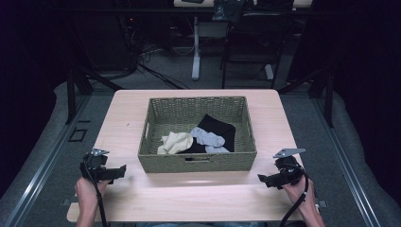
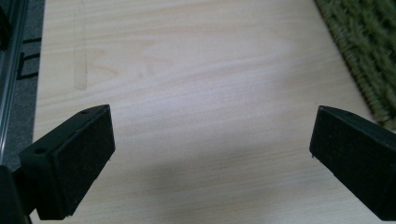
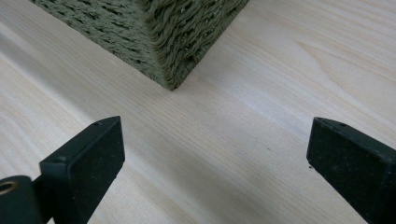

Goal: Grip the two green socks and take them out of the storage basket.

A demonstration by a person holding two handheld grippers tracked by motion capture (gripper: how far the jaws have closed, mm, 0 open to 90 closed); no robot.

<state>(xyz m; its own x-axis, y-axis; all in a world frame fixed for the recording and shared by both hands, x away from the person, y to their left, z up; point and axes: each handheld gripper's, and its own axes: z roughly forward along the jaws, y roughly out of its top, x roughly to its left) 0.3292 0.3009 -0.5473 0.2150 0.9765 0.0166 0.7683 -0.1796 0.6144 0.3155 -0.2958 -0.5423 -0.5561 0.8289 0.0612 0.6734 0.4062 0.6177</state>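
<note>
Socks lie in a heap inside the green woven basket [image 1: 198, 161], which sits in the middle of the high view on a pale wooden table [image 1: 198, 194]. A cream sock [image 1: 176, 142] is toward the basket's lower left, a light grey sock [image 1: 208, 138] lies just right of it and touching it, and a black garment [image 1: 219, 127] spreads beneath and behind both, toward the right wall.

At the lower left of the high view a hand [image 1: 86, 191] holds the left gripper [image 1: 119, 171] near the basket's front left corner, clear of it. At the lower right the other hand [image 1: 298, 189] holds the right gripper [image 1: 263, 178] near the front right corner, also apart from it.

From above, the jaws are too small to judge. The left gripper view settles it: the left gripper [image 2: 212, 140] has its two black jaws spread wide over bare wood, nothing between them, with a strip of basket weave [image 2: 369, 51] at the upper right edge. The right gripper view shows the right gripper [image 3: 215, 149] spread just as wide and empty, the basket's corner [image 3: 173, 51] rising at the upper middle of the frame.
</note>
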